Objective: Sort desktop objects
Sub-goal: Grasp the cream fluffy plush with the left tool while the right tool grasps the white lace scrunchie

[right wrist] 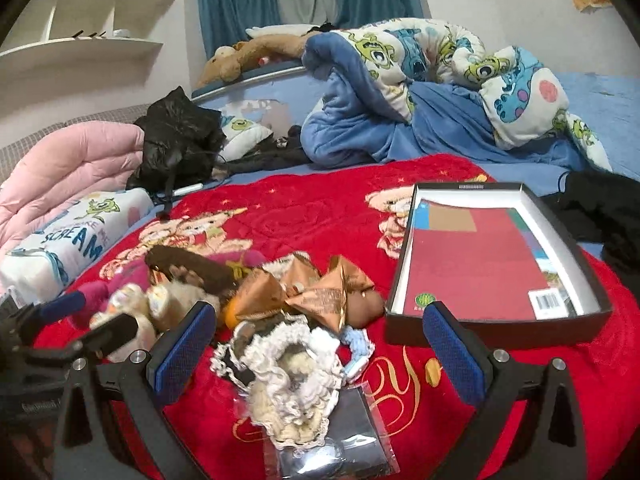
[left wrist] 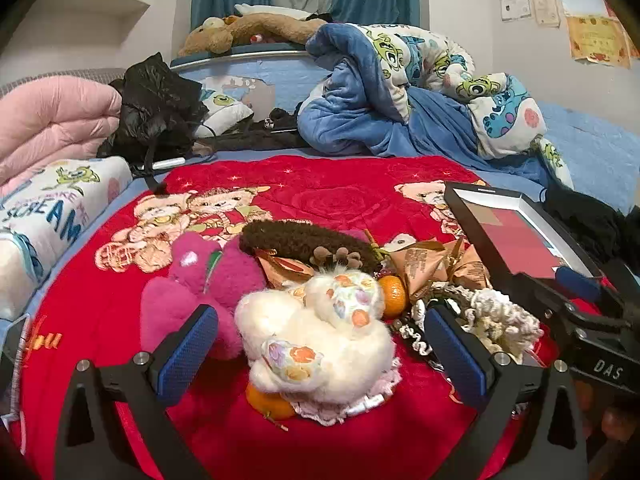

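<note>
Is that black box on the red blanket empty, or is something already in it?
Not empty. The black box is open with no lid on it, and a flat red book with a barcode label lies on its bottom.

On the blanket (right wrist: 312, 200) before you: heap of plush toys (left wrist: 320, 332) left | lace scrunchies (right wrist: 288, 364) just right of them | open box (right wrist: 496, 264) far right, book (right wrist: 476, 264) in it | quilt (right wrist: 420, 80) behind.

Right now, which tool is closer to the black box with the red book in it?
Right. The right tool hangs open with the black box just past its right finger; the left tool hangs open over the white plush toy, left of the box.
</note>
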`<state>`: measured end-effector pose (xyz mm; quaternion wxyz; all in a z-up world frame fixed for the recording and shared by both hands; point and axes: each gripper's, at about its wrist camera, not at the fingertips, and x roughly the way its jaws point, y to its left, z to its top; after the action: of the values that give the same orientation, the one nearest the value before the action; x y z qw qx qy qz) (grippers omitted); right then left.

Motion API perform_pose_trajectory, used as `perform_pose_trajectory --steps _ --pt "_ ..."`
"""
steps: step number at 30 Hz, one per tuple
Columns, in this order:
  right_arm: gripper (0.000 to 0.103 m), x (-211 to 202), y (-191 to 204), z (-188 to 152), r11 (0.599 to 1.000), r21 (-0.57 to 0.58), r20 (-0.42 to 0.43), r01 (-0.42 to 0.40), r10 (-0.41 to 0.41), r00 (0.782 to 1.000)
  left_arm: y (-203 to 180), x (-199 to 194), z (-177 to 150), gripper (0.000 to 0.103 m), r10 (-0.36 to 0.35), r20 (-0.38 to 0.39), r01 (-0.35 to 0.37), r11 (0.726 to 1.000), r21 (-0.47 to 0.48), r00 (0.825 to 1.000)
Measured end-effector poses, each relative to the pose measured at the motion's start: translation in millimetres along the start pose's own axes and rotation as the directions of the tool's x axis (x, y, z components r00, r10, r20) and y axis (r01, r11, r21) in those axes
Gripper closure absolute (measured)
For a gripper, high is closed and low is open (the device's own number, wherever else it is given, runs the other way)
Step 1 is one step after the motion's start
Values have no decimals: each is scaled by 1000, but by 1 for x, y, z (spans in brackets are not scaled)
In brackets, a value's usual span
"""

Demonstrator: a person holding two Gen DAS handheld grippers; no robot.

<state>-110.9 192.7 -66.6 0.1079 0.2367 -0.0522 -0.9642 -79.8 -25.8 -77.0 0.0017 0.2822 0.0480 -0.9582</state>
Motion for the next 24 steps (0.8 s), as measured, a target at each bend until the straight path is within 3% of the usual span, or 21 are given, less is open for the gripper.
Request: perform_pose_trajectory --steps 8,14,21,24 --pt "0 23 -22 -18 991 133 -66 -18 27 997 -11 19 -11 0 83 -4 -82 994 69 997" --pt "0 22 -11 -22 997 77 -60 20 -16 998 -8 20 -15 0 106 1 -105 989 104 994" --pt "1 22 -7 -24 999 46 -59 23 -20 998 11 24 -25 0 16 -14 -16 1000 -16 1000" --pt "13 23 -8 -24 999 47 -58 16 -13 998 10 28 -27 0 5 -25 -6 1000 -17 1000"
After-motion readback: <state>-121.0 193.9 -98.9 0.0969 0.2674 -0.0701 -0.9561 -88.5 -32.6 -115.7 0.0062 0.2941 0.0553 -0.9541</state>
